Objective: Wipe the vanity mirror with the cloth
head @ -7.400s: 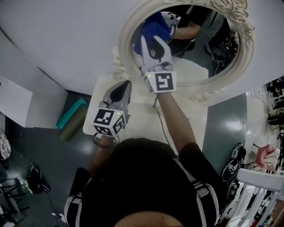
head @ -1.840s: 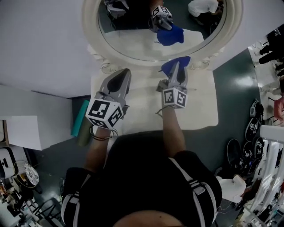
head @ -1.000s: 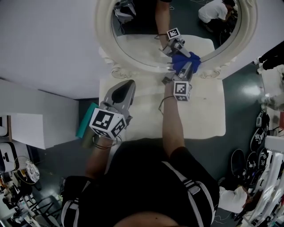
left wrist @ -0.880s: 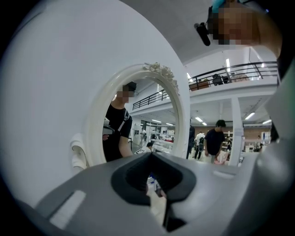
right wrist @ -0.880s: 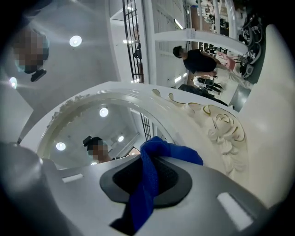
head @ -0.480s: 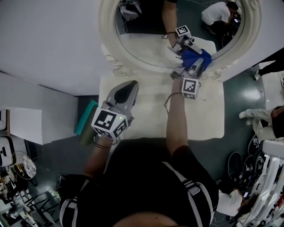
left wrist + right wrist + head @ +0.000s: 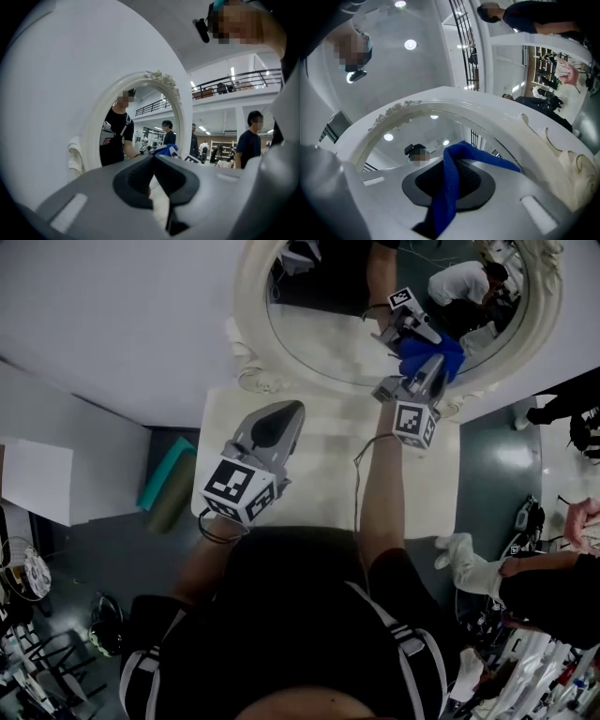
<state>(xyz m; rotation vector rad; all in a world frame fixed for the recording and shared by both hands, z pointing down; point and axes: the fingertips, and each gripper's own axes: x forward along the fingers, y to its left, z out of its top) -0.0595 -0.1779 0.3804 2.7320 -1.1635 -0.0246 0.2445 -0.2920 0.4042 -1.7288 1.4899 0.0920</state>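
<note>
Mid-wipe, I judge: the right gripper (image 7: 429,369) clamps the cloth (image 7: 433,351) against the mirror (image 7: 319,329) near 5 o'clock, the left gripper (image 7: 284,412) idles, jaws together and empty, and how much glass remains is unclear.

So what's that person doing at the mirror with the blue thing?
A person is wiping a mirror. The right gripper is clamped on a blue cloth and holds it against the glass, close to the frame. The left gripper is shut with nothing in it and hangs over the white table in front of the mirror.
</note>
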